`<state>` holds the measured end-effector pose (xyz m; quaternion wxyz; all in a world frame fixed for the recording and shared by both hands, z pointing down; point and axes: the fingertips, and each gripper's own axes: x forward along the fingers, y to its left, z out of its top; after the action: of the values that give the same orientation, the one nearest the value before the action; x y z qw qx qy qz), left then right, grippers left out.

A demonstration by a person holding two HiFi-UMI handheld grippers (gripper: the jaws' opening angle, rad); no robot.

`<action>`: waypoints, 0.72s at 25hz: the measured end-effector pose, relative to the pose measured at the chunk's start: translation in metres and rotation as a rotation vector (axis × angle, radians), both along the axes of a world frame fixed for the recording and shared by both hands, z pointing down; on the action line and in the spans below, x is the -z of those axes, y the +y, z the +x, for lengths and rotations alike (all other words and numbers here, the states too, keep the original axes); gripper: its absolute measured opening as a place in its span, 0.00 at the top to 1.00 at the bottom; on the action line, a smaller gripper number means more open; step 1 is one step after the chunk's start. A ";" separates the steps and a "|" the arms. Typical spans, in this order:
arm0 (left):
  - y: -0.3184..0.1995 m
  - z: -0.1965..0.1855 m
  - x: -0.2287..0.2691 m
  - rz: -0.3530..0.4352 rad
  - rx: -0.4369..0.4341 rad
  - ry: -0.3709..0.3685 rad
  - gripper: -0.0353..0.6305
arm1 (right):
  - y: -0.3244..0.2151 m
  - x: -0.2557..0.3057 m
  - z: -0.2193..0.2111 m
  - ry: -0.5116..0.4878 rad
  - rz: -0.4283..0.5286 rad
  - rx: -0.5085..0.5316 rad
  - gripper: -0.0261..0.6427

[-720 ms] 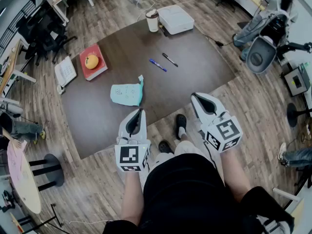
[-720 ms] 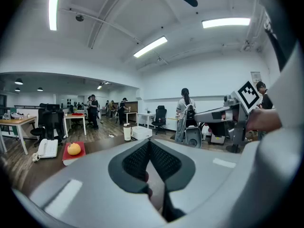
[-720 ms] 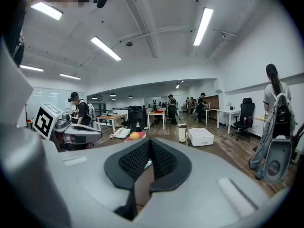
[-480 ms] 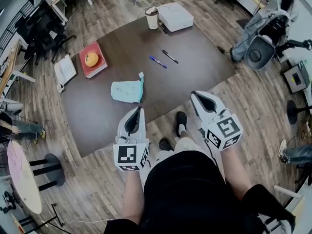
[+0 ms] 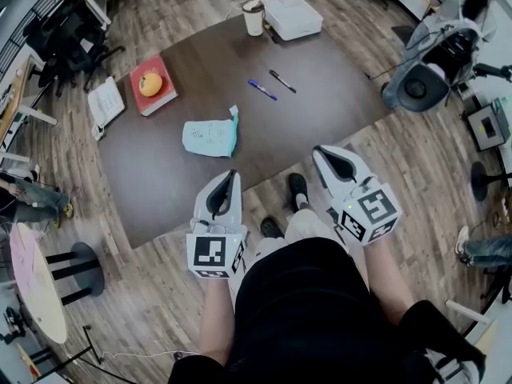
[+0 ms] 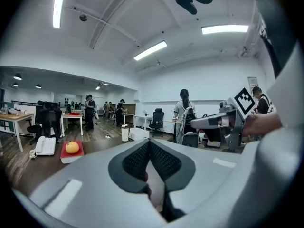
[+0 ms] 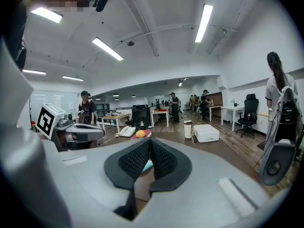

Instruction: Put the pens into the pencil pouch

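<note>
Head view. A person stands at the near edge of a dark counter (image 5: 328,110) with a gripper in each hand, both at waist height. The left gripper (image 5: 233,174) and the right gripper (image 5: 321,151) point toward the counter, and neither is close to anything on it. A pale teal pencil pouch (image 5: 210,137) lies flat near the middle. Beyond it lie a blue pen (image 5: 262,90) and a black pen (image 5: 282,81), near each other but not touching, and both well apart from the pouch. Whether the pouch is open cannot be told from here. A red book (image 5: 160,96) with an orange (image 5: 150,84) on it sits to the left. A cup (image 5: 254,16) and a white box (image 5: 293,16) sit at the far edge.

Left gripper view. The jaws are pressed together with nothing between the pads. The camera looks level across the room, so the pens and pouch are hidden below the gripper body.

Right gripper view. The jaws are likewise closed and empty. A sliver of the teal pouch shows just under the pads, lying on the counter ahead and not gripped.

Progress. By my reading nothing is done yet: both pens are out on the counter and the pouch is untouched. What is left is to reach forward, open the pouch if needed, then pick up each pen and slide it in.
</note>
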<state>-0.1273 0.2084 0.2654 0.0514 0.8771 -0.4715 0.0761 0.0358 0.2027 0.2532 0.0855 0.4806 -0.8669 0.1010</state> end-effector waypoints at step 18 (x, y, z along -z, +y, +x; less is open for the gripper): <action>-0.040 -0.003 -0.006 -0.030 0.096 -0.052 0.92 | -0.052 -0.012 -0.010 0.049 -0.016 0.147 0.92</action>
<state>-0.1300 0.1681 0.2714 0.0560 0.8504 -0.5128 0.1034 0.0256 0.1508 0.2648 0.1176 0.4174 -0.8966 0.0898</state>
